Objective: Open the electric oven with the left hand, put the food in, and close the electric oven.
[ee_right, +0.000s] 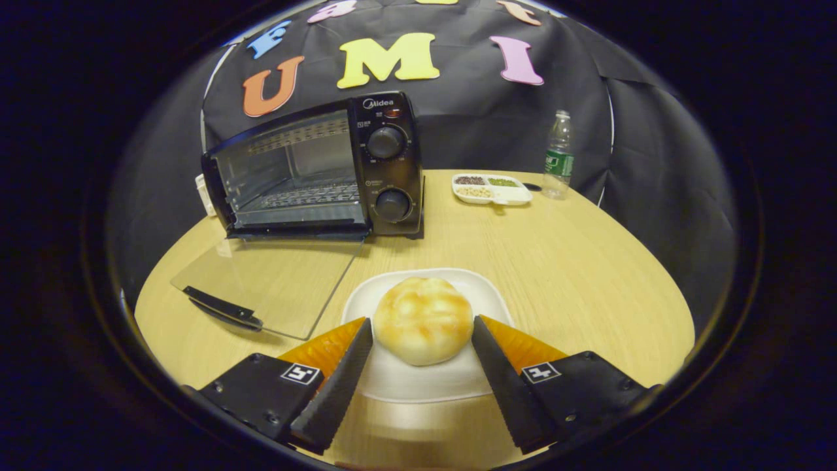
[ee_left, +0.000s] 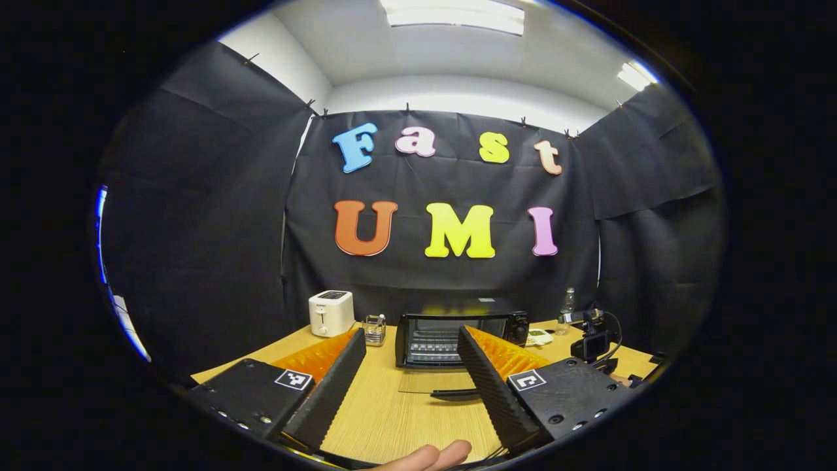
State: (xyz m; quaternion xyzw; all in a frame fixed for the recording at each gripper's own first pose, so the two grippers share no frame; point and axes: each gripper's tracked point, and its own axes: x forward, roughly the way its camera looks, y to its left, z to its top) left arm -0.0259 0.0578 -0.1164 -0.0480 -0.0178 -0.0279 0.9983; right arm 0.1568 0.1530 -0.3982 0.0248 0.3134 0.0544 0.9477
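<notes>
Oven door lowered flat; bun flanked by the right tool.

The electric oven [ee_right: 314,173] is seen on the wooden surface [ee_right: 575,275] with its glass door [ee_right: 261,284] laid open. The bun [ee_right: 422,319] sits on a white plate [ee_right: 425,383], flanked by the right tool [ee_right: 422,343]; contact cannot be told. The left tool [ee_left: 410,350] is held released, facing the oven from well back.

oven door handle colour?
Black, on the open glass oven door; the handle shows best in the right gripper view.
</notes>
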